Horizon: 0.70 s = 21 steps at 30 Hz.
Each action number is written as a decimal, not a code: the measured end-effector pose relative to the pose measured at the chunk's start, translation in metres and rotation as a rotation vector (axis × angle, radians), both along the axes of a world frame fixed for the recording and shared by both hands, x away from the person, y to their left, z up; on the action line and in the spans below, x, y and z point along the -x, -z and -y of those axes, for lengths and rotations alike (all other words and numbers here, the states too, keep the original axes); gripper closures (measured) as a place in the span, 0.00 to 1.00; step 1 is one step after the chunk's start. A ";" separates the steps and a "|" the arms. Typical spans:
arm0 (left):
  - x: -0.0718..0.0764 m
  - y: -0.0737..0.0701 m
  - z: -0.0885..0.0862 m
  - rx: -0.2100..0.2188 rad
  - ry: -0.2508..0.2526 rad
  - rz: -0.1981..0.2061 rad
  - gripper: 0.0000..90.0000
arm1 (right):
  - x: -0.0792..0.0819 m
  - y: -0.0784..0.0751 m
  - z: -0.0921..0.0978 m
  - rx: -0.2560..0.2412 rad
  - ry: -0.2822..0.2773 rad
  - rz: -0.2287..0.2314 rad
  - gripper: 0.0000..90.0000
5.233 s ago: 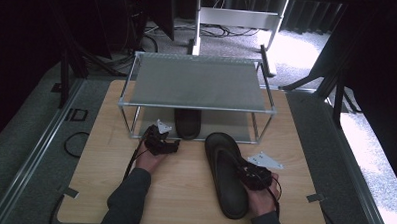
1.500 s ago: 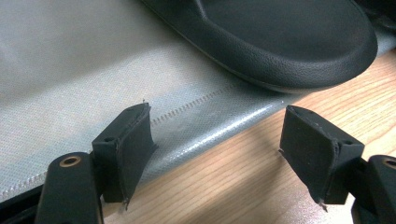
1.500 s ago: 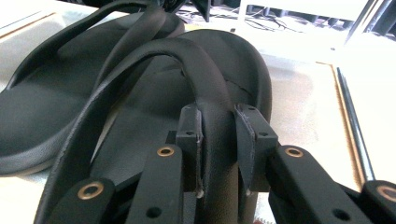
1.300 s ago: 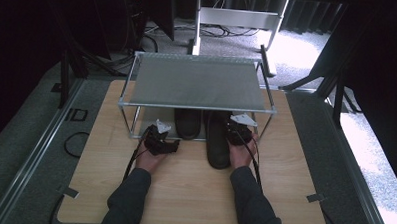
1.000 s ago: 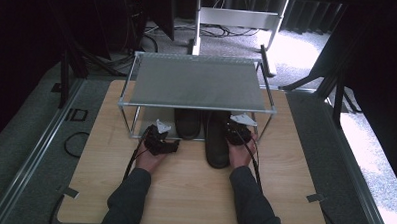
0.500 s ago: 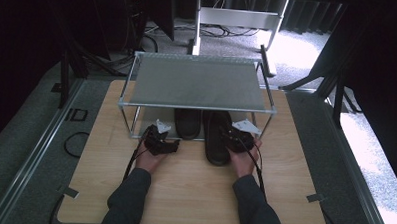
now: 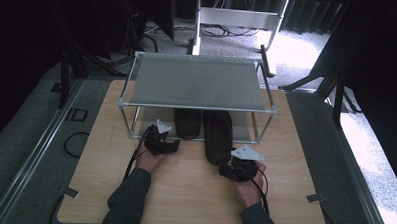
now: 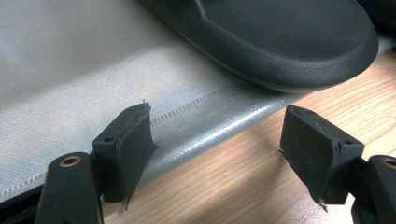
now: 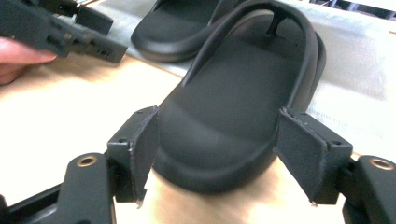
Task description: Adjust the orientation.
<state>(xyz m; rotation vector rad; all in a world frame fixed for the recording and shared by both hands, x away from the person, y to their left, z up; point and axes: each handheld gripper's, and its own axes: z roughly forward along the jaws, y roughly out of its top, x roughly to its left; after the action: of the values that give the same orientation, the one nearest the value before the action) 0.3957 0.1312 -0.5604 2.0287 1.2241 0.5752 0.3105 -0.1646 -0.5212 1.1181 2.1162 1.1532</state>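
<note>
Your right gripper (image 9: pixel 217 158) has its jaws wide around the heel of the right sandal (image 9: pixel 243 107), not gripping it. That sandal lies half under the rack (image 7: pixel 197 82), its partner (image 7: pixel 187 122) at nine o'clock. Your left gripper (image 8: pixel 217 149) stands wide, empty.

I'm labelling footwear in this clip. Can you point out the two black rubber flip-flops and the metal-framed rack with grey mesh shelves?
Left black rubber flip-flop (image 7: pixel 187 123), high view, on its sole.
Right black rubber flip-flop (image 9: pixel 229 107), right gripper view, on its heel bed.
Metal-framed rack with grey mesh shelves (image 7: pixel 197 82), high view, on the top shelf.
</note>
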 end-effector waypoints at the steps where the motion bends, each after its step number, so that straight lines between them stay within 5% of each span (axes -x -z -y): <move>1: 0.000 0.000 0.000 0.000 0.000 0.000 0.29 | 0.003 0.002 0.002 -0.002 0.002 -0.006 0.32; 10: 0.000 0.000 0.000 0.002 -0.001 -0.001 0.29 | 0.018 0.010 0.005 0.006 0.025 -0.038 0.23; 21: 0.000 0.000 -0.001 0.005 -0.001 -0.003 0.29 | 0.005 0.021 -0.002 0.034 0.052 -0.077 0.24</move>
<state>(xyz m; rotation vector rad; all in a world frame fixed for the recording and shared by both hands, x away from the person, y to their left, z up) 0.3955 0.1318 -0.5603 2.0250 1.2276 0.5693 0.3056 -0.1626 -0.5421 1.2129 2.1435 1.0631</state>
